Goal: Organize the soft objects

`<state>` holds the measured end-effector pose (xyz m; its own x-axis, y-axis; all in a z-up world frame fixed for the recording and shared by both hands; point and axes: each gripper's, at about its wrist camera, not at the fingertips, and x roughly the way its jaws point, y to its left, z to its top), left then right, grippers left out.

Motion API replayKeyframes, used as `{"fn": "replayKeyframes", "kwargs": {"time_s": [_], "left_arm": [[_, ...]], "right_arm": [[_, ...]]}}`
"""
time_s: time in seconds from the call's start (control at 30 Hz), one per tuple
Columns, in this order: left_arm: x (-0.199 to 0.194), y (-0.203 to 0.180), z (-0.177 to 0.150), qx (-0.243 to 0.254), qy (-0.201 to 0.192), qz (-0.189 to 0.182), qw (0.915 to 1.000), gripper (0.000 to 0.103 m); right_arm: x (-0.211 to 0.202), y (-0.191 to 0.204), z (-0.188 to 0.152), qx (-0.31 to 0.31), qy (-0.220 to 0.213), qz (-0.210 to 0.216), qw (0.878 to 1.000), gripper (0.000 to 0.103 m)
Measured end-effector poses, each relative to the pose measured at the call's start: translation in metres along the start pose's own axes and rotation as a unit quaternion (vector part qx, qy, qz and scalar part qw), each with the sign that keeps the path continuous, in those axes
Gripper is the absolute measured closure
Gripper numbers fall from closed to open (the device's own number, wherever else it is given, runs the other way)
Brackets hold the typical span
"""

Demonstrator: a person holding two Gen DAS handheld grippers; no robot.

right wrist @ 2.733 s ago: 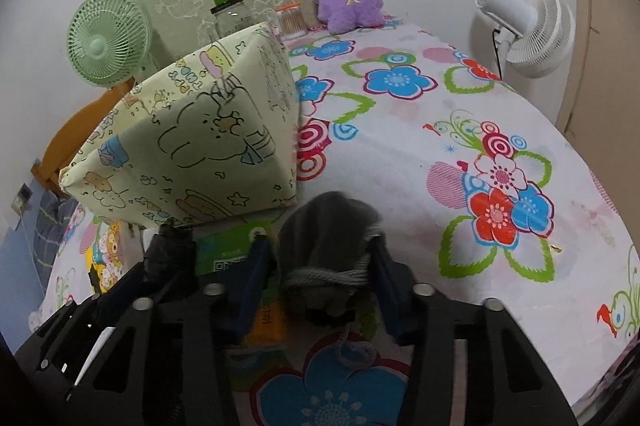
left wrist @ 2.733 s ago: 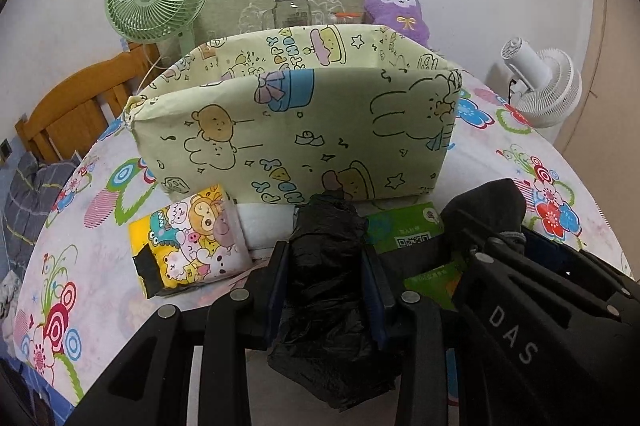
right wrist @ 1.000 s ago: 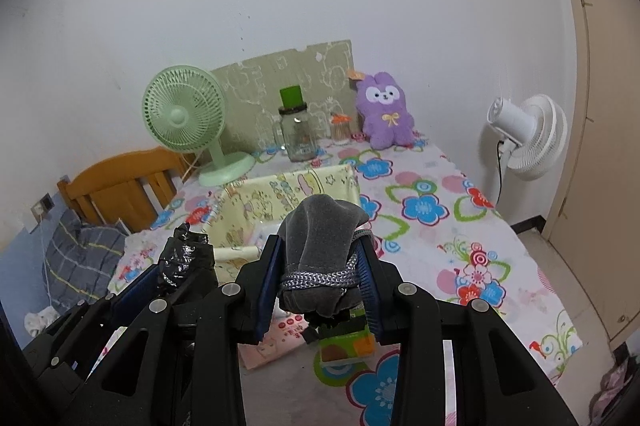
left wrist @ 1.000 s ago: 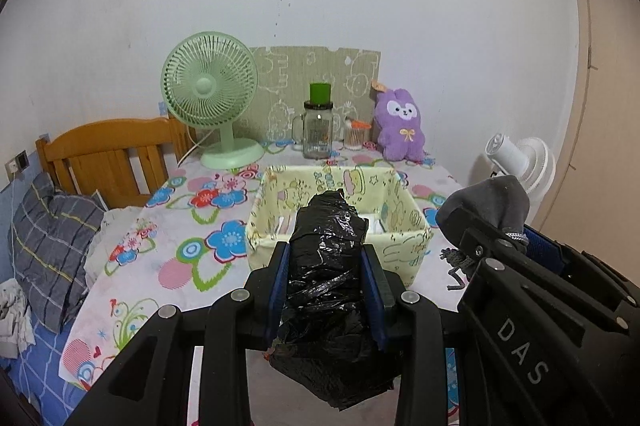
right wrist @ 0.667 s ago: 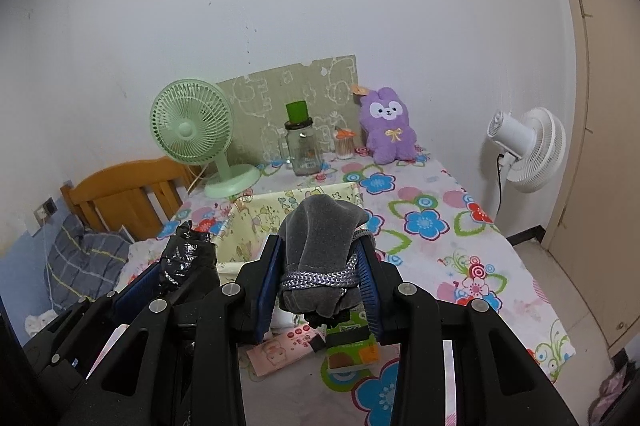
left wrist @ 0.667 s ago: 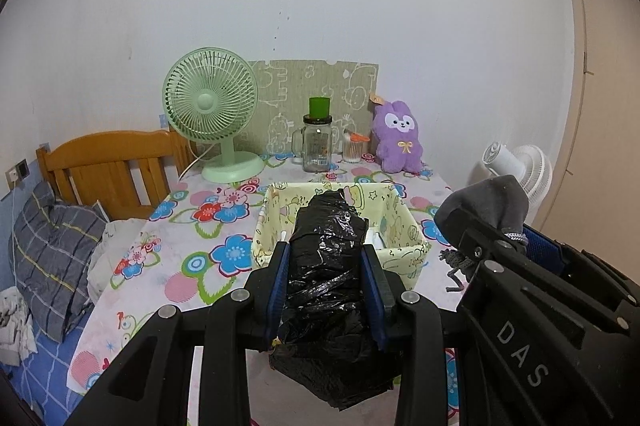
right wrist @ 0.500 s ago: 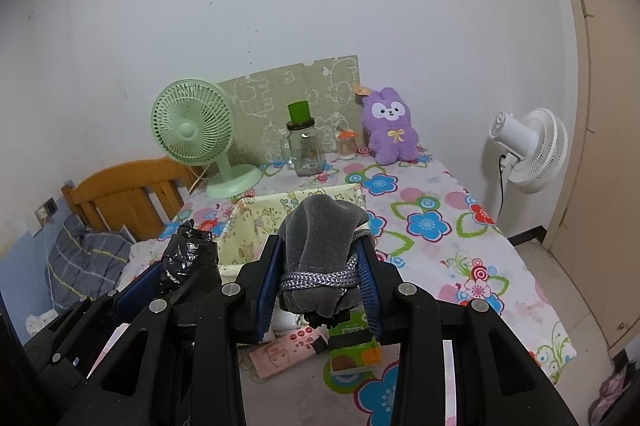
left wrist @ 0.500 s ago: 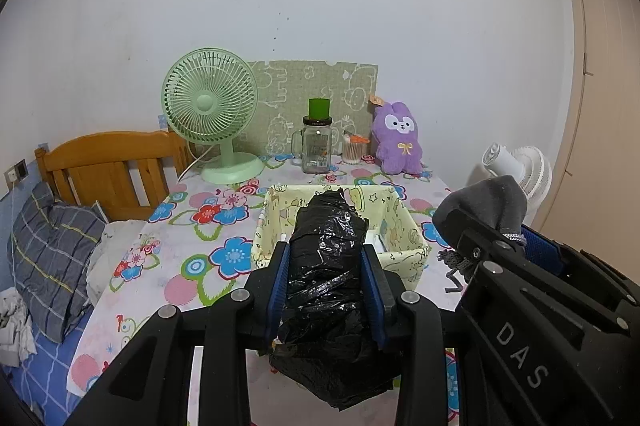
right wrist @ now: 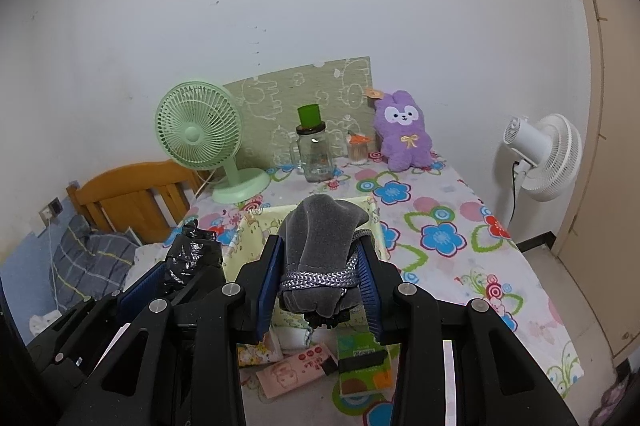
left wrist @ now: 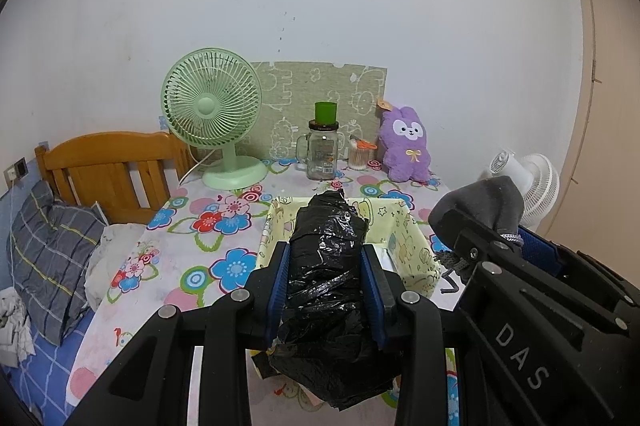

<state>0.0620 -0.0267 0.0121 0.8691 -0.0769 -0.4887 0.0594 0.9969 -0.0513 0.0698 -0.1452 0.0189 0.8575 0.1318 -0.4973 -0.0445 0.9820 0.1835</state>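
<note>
- Right up close, the left gripper (left wrist: 325, 290) was squeezed shut on a black plastic bag bundle (left wrist: 326, 278). Its blue pads pressed both sides of the bundle's middle.
- Beside it, on the right, the right gripper (right wrist: 320, 286) was squeezed shut on a grey pouch (right wrist: 322, 246). A shiny cord (right wrist: 316, 280) was tied round the pouch, and the pads held it there.
- Both things looked soft, light and squishy. The black bag looked crinkly and a bit slippery, so holding it round the fat middle seemed the safest way. The pouch looked fuzzy and easy to hold, and the tied part was a good spot to pinch.
- Both grippers sat side by side, up above the table (right wrist: 452, 266), and pointed a little down at it.
- Near the front edge of the table, under the grippers, lay a pink packet (right wrist: 294, 370) and a green packet (right wrist: 362, 366).
- A bit farther, in the middle of the table, stood the yellow cloth box (left wrist: 412, 250) with its top open. I think the soft things go in there.
- At the far side stood a green fan (left wrist: 212, 106) on the left, a glass jar (left wrist: 322, 150) in the middle, and a purple bunny (left wrist: 406, 146) on the right.
- Off the table, far right, stood a white fan (right wrist: 548, 156).
</note>
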Motion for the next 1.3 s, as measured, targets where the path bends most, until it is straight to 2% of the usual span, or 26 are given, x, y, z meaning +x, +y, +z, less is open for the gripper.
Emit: {"fn": "replayKeyframes", "kwargs": {"time_s": [0.8,1.3], "left_arm": [[0.076,0.002,0.025,-0.009,0.032,0.003,0.9995,0.068],[0.133,0.006,0.031,-0.005,0.066,0.006,0.9978,0.068]], "right_arm": [[0.079,-0.014,0.027,0.013,0.029,0.004,0.999,0.063],[0.138,-0.017,0.033,0.009,0.064,0.024,0.998,0.063]]}}
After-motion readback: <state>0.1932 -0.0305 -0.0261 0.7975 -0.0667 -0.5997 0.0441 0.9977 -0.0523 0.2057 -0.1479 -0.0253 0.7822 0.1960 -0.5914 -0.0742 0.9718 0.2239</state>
